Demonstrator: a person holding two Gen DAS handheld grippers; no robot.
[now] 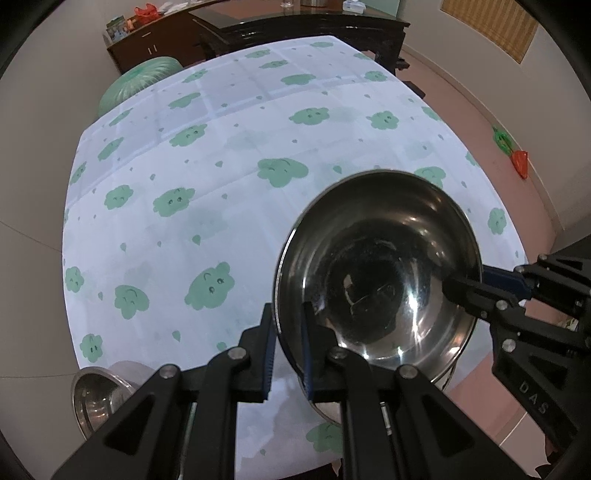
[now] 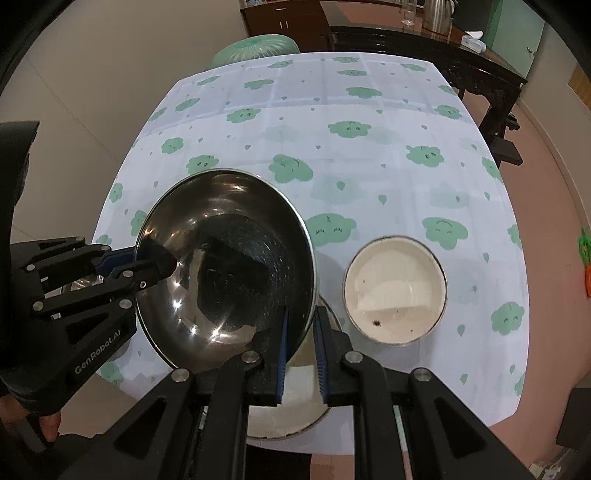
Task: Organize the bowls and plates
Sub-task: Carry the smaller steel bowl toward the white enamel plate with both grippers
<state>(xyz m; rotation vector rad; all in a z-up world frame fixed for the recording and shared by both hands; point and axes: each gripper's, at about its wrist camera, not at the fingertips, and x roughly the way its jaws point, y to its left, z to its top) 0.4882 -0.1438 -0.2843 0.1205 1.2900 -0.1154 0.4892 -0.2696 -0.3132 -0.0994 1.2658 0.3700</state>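
Note:
A large steel bowl (image 1: 380, 269) (image 2: 225, 269) is held in the air above the table's near edge, tilted. My left gripper (image 1: 288, 332) straddles its left rim, one finger inside and one outside; it also shows in the right wrist view (image 2: 159, 264). My right gripper (image 2: 301, 332) straddles the opposite rim the same way and shows in the left wrist view (image 1: 454, 282). A white enamel bowl (image 2: 395, 288) stands on the table to the right. A white plate (image 2: 291, 406) lies under the right gripper. A small steel bowl (image 1: 96, 395) sits at the near left edge.
The table wears a white cloth with green cloud prints (image 1: 229, 155). A green stool (image 1: 136, 81) and dark wooden furniture (image 1: 295, 26) stand beyond the far edge. Pink floor (image 1: 517, 110) lies to the right.

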